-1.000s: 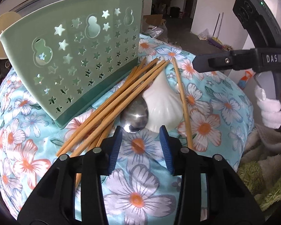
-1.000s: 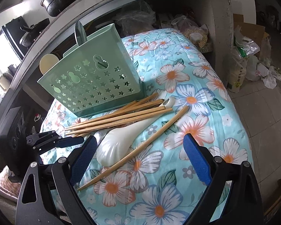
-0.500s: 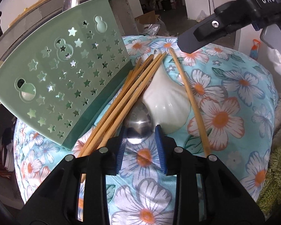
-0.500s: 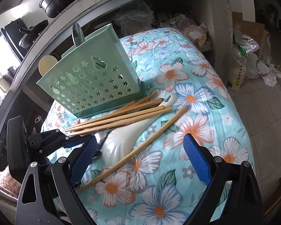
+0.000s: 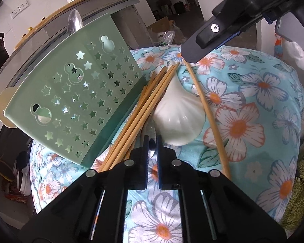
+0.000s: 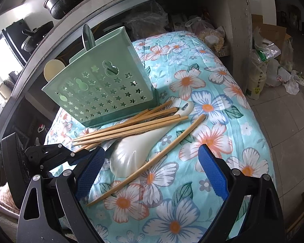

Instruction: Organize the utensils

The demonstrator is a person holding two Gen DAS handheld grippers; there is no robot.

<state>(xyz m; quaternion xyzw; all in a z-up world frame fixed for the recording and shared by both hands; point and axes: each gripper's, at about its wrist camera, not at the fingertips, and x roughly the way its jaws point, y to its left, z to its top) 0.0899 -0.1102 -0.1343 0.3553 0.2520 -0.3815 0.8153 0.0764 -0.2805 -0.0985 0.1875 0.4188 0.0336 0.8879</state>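
Observation:
A green utensil holder (image 5: 71, 105) (image 6: 99, 93) with star holes stands on the floral cloth, a metal spoon (image 5: 74, 23) and a round pale utensil (image 6: 52, 70) inside. Several wooden chopsticks (image 5: 139, 113) (image 6: 131, 127) lie against its base. A white ceramic spoon (image 5: 177, 117) (image 6: 135, 151) lies beside them, one chopstick (image 5: 208, 111) (image 6: 152, 160) across it. My left gripper (image 5: 152, 147) is shut on a metal spoon's bowl (image 5: 152, 152), its handle hidden under the chopsticks. My right gripper (image 6: 150, 172) is open above the white spoon, empty.
The floral cloth (image 6: 202, 105) covers a rounded, cushion-like surface that drops off at the right to a tiled floor (image 6: 283, 131) with bags. A grey shelf (image 6: 131, 2) runs behind the holder. Green fuzzy fabric (image 5: 298, 192) lies at the right edge.
My left gripper moved forward and closed on the metal spoon's bowl. My right gripper stayed open and nearly still.

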